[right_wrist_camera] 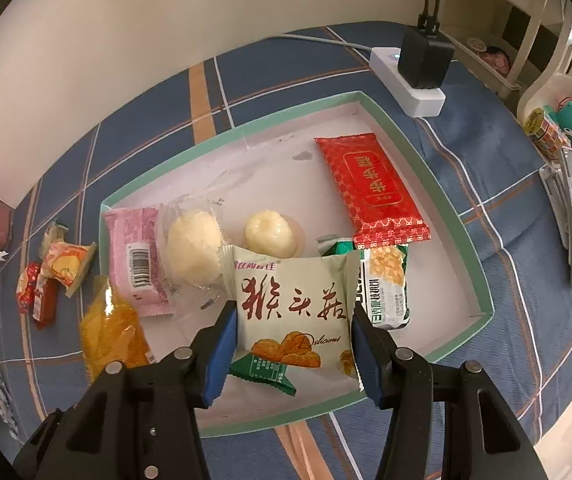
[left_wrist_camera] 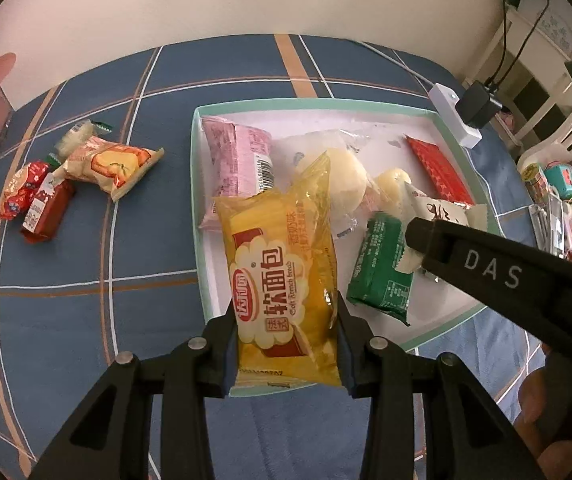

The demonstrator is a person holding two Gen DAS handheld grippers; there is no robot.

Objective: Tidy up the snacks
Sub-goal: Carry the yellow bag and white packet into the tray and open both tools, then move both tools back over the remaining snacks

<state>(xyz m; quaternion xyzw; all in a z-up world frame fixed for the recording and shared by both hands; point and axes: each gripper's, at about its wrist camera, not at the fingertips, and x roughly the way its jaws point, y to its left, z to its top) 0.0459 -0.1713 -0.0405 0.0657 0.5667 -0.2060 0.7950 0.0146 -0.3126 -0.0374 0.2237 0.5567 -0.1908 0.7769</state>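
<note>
My left gripper [left_wrist_camera: 286,344] is shut on a yellow soft-bread packet [left_wrist_camera: 282,280] and holds it over the near left part of the teal-rimmed white box [left_wrist_camera: 200,216]. My right gripper [right_wrist_camera: 291,350] is shut on a cream biscuit packet with red characters [right_wrist_camera: 291,304] above the box [right_wrist_camera: 481,280]; it also shows in the left wrist view [left_wrist_camera: 417,240]. In the box lie a pink packet [right_wrist_camera: 134,256], two pale round buns [right_wrist_camera: 194,248], a red packet [right_wrist_camera: 369,188] and green packets [right_wrist_camera: 385,280]. The yellow packet also shows in the right wrist view [right_wrist_camera: 110,328].
Several snacks lie on the blue checked cloth left of the box: an orange-cream bread packet [left_wrist_camera: 114,162] and small red packets [left_wrist_camera: 42,204]. A white power strip with a black charger [right_wrist_camera: 421,68] sits behind the box. Toys and clutter stand at the right [right_wrist_camera: 565,128].
</note>
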